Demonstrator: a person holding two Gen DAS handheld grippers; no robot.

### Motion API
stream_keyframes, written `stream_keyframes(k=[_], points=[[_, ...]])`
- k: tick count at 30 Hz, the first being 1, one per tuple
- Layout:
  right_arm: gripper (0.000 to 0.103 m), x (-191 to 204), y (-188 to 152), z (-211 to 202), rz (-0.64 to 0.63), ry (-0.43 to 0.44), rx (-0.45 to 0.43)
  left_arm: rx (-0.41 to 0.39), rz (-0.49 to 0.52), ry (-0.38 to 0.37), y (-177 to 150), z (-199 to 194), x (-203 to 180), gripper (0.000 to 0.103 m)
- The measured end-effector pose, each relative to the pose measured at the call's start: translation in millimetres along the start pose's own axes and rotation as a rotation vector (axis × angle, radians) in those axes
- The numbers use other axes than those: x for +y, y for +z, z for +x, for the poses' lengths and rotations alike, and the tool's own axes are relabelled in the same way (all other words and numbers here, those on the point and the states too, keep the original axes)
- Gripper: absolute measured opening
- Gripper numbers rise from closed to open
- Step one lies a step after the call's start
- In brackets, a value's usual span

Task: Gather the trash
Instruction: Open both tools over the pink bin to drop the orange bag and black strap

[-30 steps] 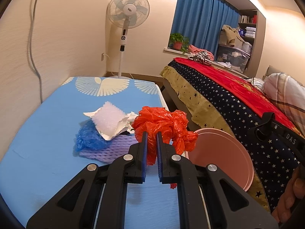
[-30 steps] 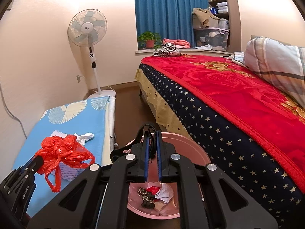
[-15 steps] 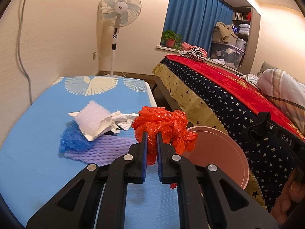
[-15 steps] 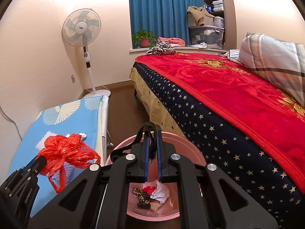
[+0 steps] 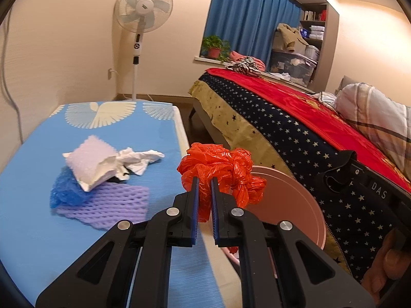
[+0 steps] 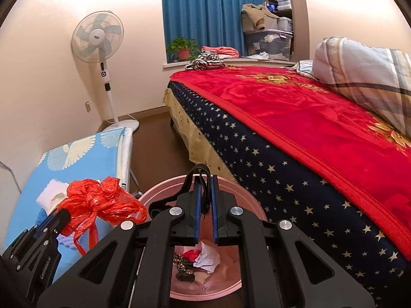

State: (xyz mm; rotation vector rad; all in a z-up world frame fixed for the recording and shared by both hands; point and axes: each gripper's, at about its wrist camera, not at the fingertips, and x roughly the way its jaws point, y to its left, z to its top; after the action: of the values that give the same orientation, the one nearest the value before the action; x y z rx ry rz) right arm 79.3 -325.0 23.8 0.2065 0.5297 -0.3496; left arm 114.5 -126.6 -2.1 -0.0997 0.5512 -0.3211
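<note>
My left gripper (image 5: 203,182) is shut on a crumpled red plastic bag (image 5: 221,164) and holds it in the air at the blue table's right edge, beside the pink bin (image 5: 287,205). The bag also shows in the right wrist view (image 6: 100,205). My right gripper (image 6: 205,179) is shut on the bin's black handle (image 6: 199,173) and holds the pink bin (image 6: 164,192), which has several bits of trash (image 6: 197,259) in it. More trash lies on the table: a white foam piece (image 5: 88,161), white tissue (image 5: 138,157), blue wrap (image 5: 65,190), purple foam net (image 5: 108,205).
The blue table (image 5: 38,231) is on the left against the wall. A bed with a red and starred blanket (image 6: 295,118) fills the right. A standing fan (image 5: 141,25) is at the back. Brown floor (image 6: 154,141) runs between table and bed.
The left gripper has carried the red bag to the right, off the trash pile and towards the bin. The right gripper has brought the bin closer to the table.
</note>
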Motion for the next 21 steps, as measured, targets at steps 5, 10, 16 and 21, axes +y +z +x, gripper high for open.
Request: stream_keyframes(k=[5,10,16,21], points=[[0.007,-7,-3,7,0.016,-0.019,0.017,0.013,0.01,-0.027,-2,8,-10,0.009],[0.007,-11,-3,11,0.02,-0.03,0.023,0.026,0.02,-0.045,-4,17,-17,0.008],[0.02,-19,-4,22,0.053,-0.031,0.06,0.094,0.034,-0.128,-9,34,-30,0.012],[0.057,-28,-3,17,0.101,-0.055,0.047,0.149,0.034,-0.132,-18,43,-28,0.025]])
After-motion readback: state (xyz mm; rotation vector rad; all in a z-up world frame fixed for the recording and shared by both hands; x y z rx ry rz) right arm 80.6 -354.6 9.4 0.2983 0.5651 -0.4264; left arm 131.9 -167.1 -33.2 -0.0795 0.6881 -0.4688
